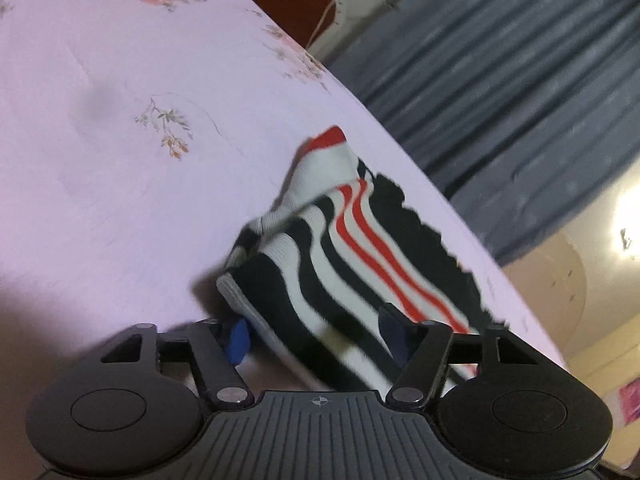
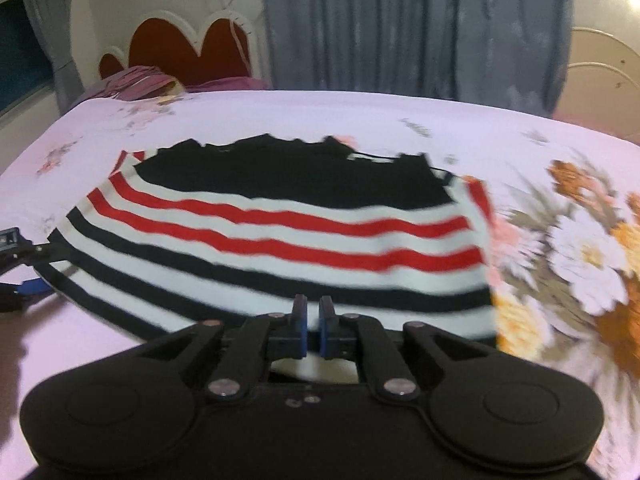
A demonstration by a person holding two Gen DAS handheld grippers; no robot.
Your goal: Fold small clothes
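Observation:
A small striped garment (image 2: 280, 232), white with black and red stripes and a black scalloped far edge, lies on the pink floral bedsheet (image 2: 520, 148). My right gripper (image 2: 313, 312) is shut on the garment's near hem. In the left wrist view the garment (image 1: 340, 248) drapes between my left gripper's (image 1: 316, 332) wide-apart fingers, its near edge lifted off the sheet (image 1: 120, 160); the blue pads (image 1: 238, 340) stand apart, not pinching the cloth. The left gripper also shows at the left edge of the right wrist view (image 2: 16, 264), by the garment's left corner.
Grey curtains (image 2: 400, 20) hang beyond the bed's far edge. A red and white headboard (image 2: 180, 40) and purple bedding (image 2: 140, 80) are at the back left. Large orange and white flowers are printed on the sheet (image 2: 580, 248) right of the garment.

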